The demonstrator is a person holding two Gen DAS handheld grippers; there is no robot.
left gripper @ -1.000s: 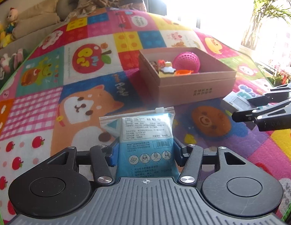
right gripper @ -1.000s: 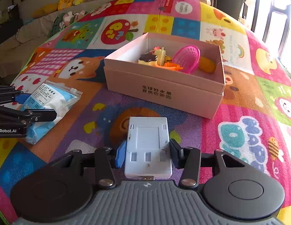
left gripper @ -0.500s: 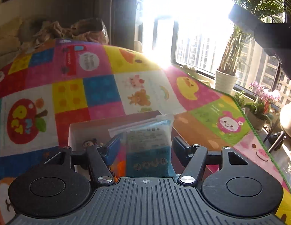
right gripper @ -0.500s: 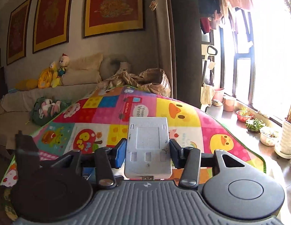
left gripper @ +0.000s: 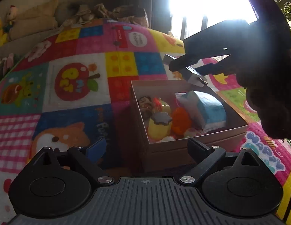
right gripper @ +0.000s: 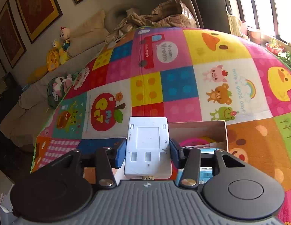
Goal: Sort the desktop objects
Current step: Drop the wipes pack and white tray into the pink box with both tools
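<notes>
Both grippers are working over the box [left gripper: 194, 148]: my left gripper [left gripper: 145, 146], jaws just opening, is leaving the blue packet [left gripper: 211, 110] inside, while my right gripper [right gripper: 147, 151] is keeping the white adapter [right gripper: 148, 146] clamped, needing lowering before release.

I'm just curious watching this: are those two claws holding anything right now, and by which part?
The right gripper clamps a white flat device by its two long side edges. The left gripper holds nothing; its jaws have just opened.
</notes>
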